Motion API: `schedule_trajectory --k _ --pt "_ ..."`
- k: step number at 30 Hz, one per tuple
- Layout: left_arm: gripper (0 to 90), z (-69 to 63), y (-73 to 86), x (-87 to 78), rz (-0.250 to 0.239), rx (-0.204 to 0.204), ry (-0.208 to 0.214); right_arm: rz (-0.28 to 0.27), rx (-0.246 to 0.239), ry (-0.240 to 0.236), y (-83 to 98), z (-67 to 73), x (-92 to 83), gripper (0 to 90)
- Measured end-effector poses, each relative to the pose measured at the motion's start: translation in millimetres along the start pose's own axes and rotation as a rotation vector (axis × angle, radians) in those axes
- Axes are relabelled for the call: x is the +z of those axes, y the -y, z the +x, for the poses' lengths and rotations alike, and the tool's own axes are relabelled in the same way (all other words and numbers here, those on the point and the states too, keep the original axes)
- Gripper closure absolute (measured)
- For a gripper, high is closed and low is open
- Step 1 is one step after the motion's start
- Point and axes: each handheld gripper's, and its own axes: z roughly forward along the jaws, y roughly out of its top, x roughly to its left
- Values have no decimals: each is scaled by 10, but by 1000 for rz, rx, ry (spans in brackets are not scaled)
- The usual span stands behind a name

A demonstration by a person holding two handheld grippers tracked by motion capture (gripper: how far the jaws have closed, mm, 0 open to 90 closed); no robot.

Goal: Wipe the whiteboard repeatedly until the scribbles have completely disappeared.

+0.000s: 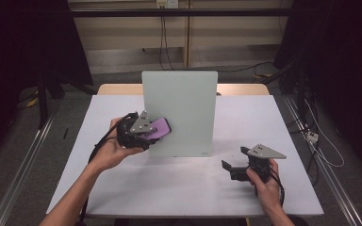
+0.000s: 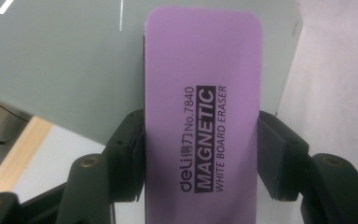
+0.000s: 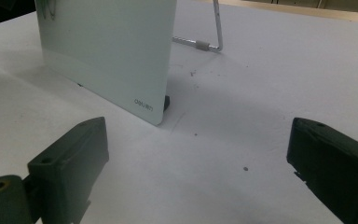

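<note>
From high up, I see my left gripper [image 1: 143,132] holding a purple eraser [image 1: 159,128]. My jaws are clamped on its two long sides. The eraser sits flat against the left part of a pale green board [image 1: 181,101] that stands up on the white desk [image 1: 169,183]. The board's left edge is just beside my jaws. There is bare desk all around below me. My right gripper [image 1: 235,165] rests low on the desk, near the board's right bottom corner but not touching it. Its jaws are apart with nothing in them.

From my left gripper, the eraser [image 2: 203,126] sticks out past my jaws. It is smooth, flat and long with round corners, and it has black words on it. The board [image 2: 65,70] behind it is smooth and shiny.

From my right gripper, my jaws are wide apart over the bare desk [image 3: 270,84]. The board's [image 3: 107,46] round bottom corner is ahead, between them and a bit left. A thin metal stand [image 3: 209,44] props it from behind.
</note>
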Motion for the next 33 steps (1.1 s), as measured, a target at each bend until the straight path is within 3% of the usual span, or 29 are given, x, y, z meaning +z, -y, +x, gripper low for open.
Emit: schedule_trajectory --k 5,15,19,24,30,33 --pt "413 -99 5 106 58 33 36 1 1 1 0 -4 -2 55" --pt "413 -243 23 273 105 64 83 1 -1 2 2 -9 -9 55" --pt "413 -213 16 262 100 45 105 0 -1 0 1 -4 -6 55" --pt "413 -78 -49 122 69 40 61 0 4 2 2 -11 -7 55" --pt "413 162 -178 -118 -6 -9 -6 1 2 1 1 -6 -8 55" --pt "413 217 -216 -175 -25 -18 -28 0 3 1 1 -9 -8 55"
